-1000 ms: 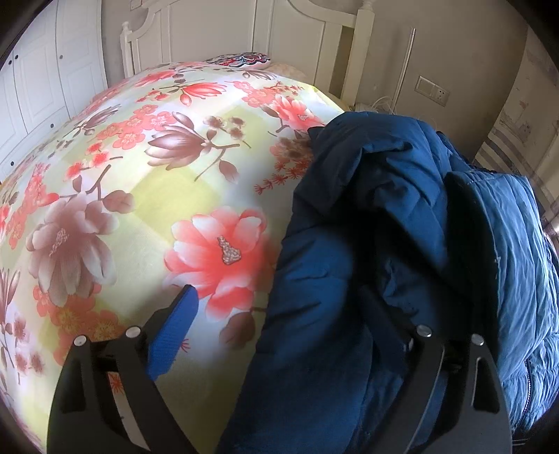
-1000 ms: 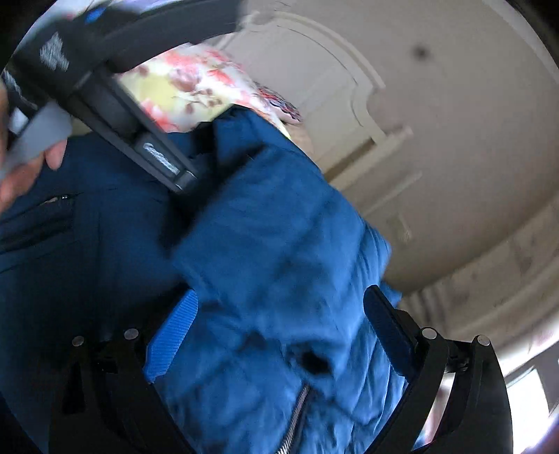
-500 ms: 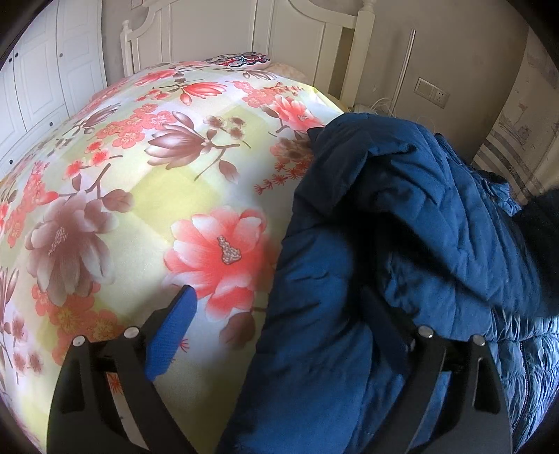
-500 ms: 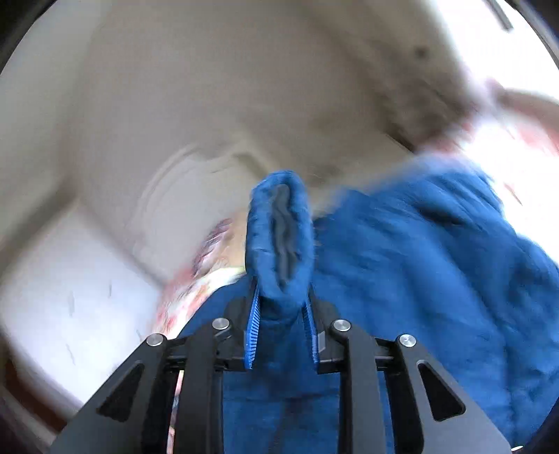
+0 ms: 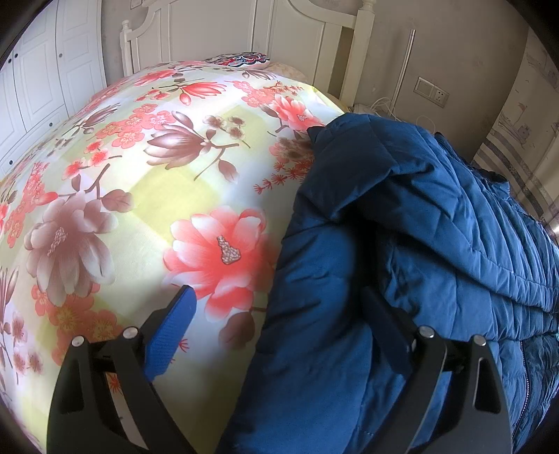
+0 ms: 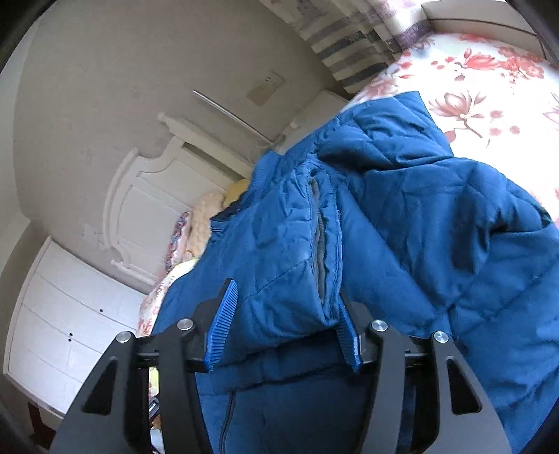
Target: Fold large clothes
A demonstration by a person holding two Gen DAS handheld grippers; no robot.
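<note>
Right gripper (image 6: 283, 324): jaws opening, a folded-over flap of the blue jacket (image 6: 401, 227) lying between the blue pads (image 6: 222, 324); far pad clear of the cloth, near pad close against the flap edge, contact not certain.
Flap axis: running straight away from the right gripper, along its fingers, toward the headboard (image 6: 139, 209).
Left gripper (image 5: 279, 335): spread wide, nothing pinched; one finger over the floral bedspread (image 5: 139, 181), the other over the jacket (image 5: 401, 244) edge, contact hidden.
Jacket relative to headboard: on the bedspread, at the bed's side nearer the wall socket (image 5: 431, 91), long axis pointing toward the headboard (image 5: 279, 31).
Nearer hand: right, already at the flap; left beside the jacket's outer edge.
Likely next: release of the flap, then flattening.
</note>
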